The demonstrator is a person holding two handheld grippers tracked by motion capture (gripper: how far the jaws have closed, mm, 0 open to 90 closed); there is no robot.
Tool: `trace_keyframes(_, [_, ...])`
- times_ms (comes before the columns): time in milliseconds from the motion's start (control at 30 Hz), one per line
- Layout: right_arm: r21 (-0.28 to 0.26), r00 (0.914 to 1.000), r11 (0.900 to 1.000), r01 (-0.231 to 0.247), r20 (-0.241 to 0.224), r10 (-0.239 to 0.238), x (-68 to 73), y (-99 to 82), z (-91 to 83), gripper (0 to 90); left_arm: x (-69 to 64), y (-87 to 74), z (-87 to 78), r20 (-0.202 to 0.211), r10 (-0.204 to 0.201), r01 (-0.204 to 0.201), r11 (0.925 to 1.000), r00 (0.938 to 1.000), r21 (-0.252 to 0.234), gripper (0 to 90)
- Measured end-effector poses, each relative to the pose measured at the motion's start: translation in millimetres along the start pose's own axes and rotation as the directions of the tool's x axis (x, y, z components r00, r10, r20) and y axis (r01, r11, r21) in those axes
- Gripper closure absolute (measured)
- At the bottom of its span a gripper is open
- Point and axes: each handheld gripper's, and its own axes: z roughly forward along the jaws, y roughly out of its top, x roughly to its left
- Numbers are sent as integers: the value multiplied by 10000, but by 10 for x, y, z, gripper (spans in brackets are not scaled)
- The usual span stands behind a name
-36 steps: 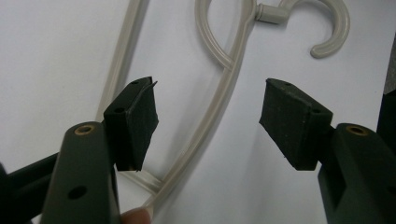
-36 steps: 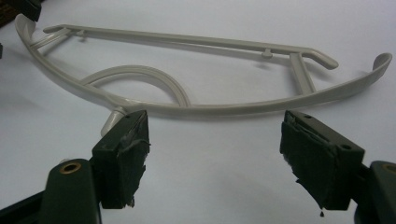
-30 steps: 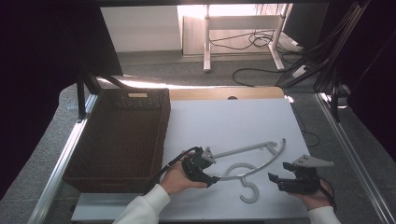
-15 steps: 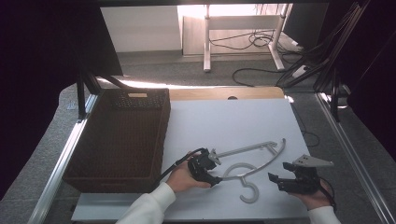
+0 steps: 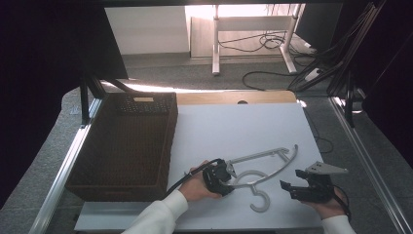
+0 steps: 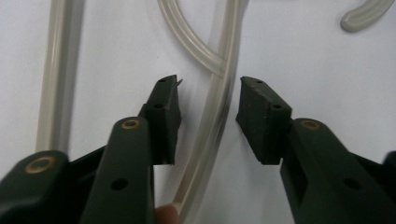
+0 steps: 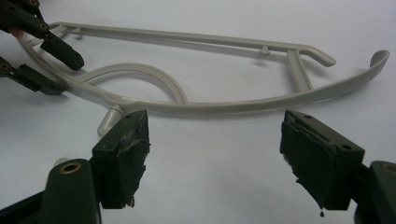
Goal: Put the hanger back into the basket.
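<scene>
Left of hanger (image 5: 263,168), empty wicker basket (image 5: 87,183)

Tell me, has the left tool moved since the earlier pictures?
Yes. In the high view the left tool has shifted right, away from the wicker basket, onto the hanger; its jaws have been closing around the hanger's arm.

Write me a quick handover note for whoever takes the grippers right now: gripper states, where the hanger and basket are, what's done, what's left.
Left gripper: jaws have just been closing around the hanger arm, pads not yet touching it.
Right gripper: open, resting on the white table just short of the hanger.
Hanger: flat on the table, hook toward the person.
Basket: at the table's left.
Done: left gripper lined up.
Left: close the grip, lift; the basket is probably the destination.
</scene>
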Motion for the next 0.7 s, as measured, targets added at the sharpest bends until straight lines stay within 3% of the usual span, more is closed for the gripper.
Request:
trace_keyframes(100, [6,10000,10000,-17,7,17,2,1,2,244,-2,9,7,97,86,-87,10000,9999,38,640])
trace_keyframes(267, [71,10000,10000,23,-20,-23,8,5,19,245,64,14,10,552,-213,207,9997,9982,116,666])
trace_keyframes(400, [73,10000,10000,31,-24,-31,7,11,27,245,79,35,12,487,-282,271,9994,9984,220,736])
trace_keyframes(633, [62,9999,9999,96,-38,-96,8,20,33,245,32,92,13,376,96,-116,9985,9992,534,803])
trace_keyframes(700, [54,10000,10000,47,-10,-47,6,20,27,245,48,105,14,456,-199,171,9980,9988,614,816])
